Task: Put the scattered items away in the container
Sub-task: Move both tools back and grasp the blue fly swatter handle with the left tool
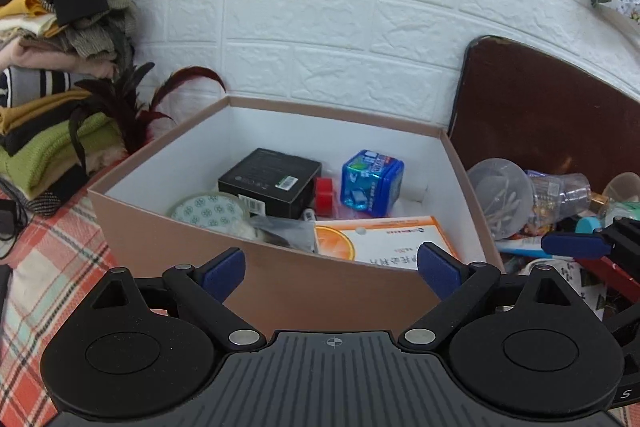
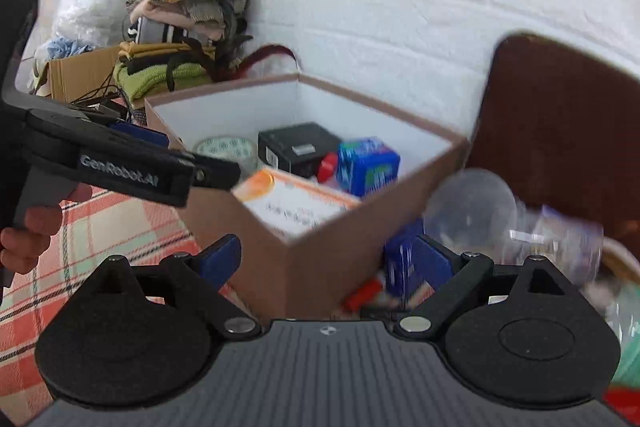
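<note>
Left tool (image 1: 330, 269) spread wide, nothing between blue pads, facing the near wall of the brown cardboard box (image 1: 280, 279). Right tool (image 2: 326, 261) likewise spread and empty, at the box corner. Inside the white-lined box: black carton (image 1: 272, 183), blue tub (image 1: 372, 183), tape roll (image 1: 208, 209), orange-printed packet (image 1: 380, 239). Still scattered right of it: clear plastic cups (image 1: 500, 195). Checked cloth (image 1: 48, 267) over the bench; folded clothes (image 1: 48, 131) piled left.

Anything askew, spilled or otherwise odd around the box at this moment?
Yes. A clear lidded cup lies tipped on its side in the clutter right of the box. Inside the box, the orange-and-white packet rests tilted against the near wall.
</note>
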A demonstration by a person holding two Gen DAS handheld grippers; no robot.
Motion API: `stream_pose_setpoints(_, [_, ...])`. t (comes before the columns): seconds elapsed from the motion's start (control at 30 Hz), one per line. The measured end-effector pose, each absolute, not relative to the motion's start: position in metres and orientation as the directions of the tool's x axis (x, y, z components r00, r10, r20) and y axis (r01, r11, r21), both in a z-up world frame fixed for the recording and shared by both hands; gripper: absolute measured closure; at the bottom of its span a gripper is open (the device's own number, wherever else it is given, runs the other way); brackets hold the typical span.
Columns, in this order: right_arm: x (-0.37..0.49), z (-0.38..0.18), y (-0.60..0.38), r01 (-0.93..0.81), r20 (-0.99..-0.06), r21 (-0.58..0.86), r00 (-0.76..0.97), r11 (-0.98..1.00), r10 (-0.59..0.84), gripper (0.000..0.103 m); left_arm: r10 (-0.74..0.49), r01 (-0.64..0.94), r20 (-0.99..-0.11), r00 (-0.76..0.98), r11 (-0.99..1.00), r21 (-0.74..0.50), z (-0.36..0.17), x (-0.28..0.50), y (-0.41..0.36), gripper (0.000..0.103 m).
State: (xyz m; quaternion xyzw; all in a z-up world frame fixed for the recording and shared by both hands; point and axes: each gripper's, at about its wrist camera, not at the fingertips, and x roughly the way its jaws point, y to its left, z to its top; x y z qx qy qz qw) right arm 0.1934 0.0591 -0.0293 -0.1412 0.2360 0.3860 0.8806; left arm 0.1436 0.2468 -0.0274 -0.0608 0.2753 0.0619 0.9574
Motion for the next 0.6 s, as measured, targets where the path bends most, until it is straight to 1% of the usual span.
stream_pose_setpoints(0.07, [0.191,-0.028,0.054,-0.746,-0.529,-0.062,0.588,0.663,0.612,0.009,0.082,-0.141,-0.535,0.841,0.988,-0.07,-0.025,0.14,0.241,0.005])
stream_pose_setpoints(0.17, [0.185,-0.018,0.041,-0.748,-0.511,-0.064,0.593,0.66,0.623,0.008,0.084,-0.129,-0.53,0.844,0.991,-0.048,-0.021,0.133,0.232,0.005])
stream_pose_setpoints(0.27, [0.176,-0.008,0.023,-0.746,-0.487,-0.063,0.603,0.663,0.632,0.006,0.052,-0.101,-0.521,0.852,0.993,-0.066,-0.017,0.12,0.22,0.005])
stream_pose_setpoints(0.33, [0.169,-0.007,0.009,-0.739,-0.478,-0.053,0.609,0.671,0.633,0.006,0.029,-0.084,-0.508,0.861,0.993,-0.086,-0.017,0.107,0.21,0.001])
stream_pose_setpoints(0.4, [0.162,-0.008,-0.007,-0.731,-0.471,-0.038,0.615,0.682,0.633,0.006,-0.004,-0.06,-0.506,0.862,0.992,-0.11,-0.022,0.096,0.199,0.0])
stream_pose_setpoints(0.47, [0.153,-0.015,-0.026,-0.713,-0.473,-0.016,0.623,0.7,0.623,0.006,-0.041,-0.034,-0.528,0.848,0.991,-0.132,-0.035,0.09,0.186,0.0])
stream_pose_setpoints(0.6, [0.131,-0.048,-0.069,-0.652,-0.507,0.019,0.647,0.758,0.569,0.005,-0.113,0.015,-0.589,0.8,0.986,-0.168,-0.066,0.085,0.158,0.0])
